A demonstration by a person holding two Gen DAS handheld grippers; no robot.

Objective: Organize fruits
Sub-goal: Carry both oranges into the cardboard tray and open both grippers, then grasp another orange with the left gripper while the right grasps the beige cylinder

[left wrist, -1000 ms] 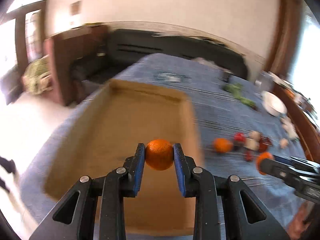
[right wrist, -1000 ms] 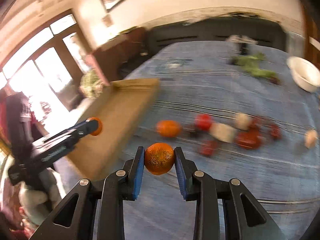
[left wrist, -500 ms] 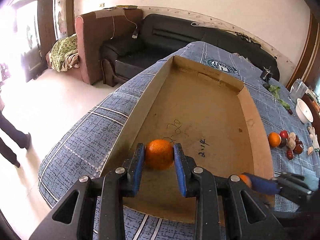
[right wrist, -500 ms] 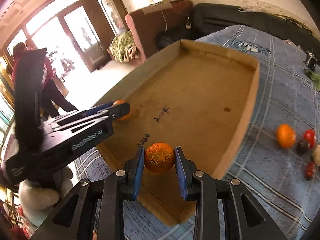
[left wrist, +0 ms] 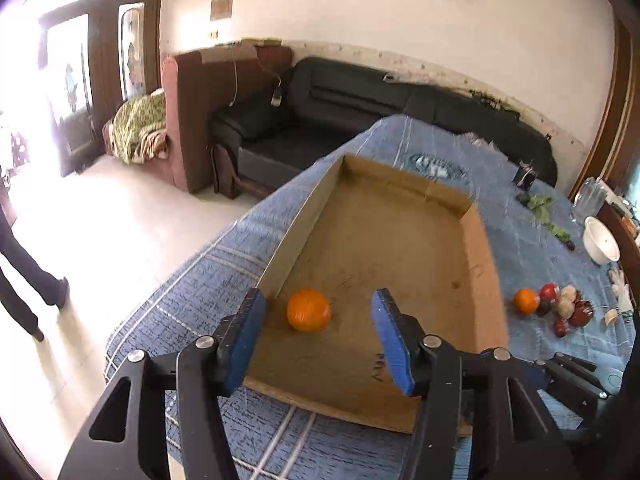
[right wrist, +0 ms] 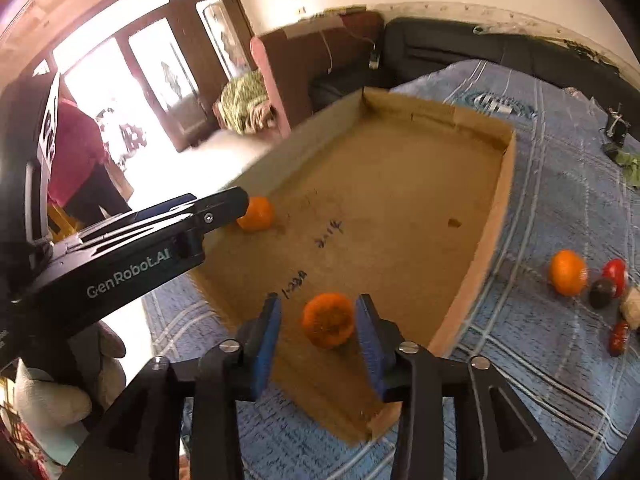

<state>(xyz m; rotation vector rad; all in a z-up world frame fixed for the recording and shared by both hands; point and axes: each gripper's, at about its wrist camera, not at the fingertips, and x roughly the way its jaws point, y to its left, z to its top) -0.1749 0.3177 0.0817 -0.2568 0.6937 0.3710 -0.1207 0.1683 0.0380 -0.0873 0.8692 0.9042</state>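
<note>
both oranges point(left wrist: 309, 315) point(right wrist: 328, 320) released (fingers point(left wrist: 244, 344) opening), in box point(left wrist: 404, 248)

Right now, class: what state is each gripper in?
Left gripper: jaws just opened, orange lies free between them.
Right gripper: jaws just opened, mottled orange released in the cardboard tray.

Cardboard tray point(left wrist: 486, 276) floor mostly bare; 2 oranges point(right wrist: 256, 214) point(right wrist: 328, 320) near front, low walls ring it.

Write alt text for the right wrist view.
The right tool, jaws just opened, straddles an orange lying in a cardboard tray on a blue checked tablecloth. The left tool hangs over a second orange in the tray.
</note>
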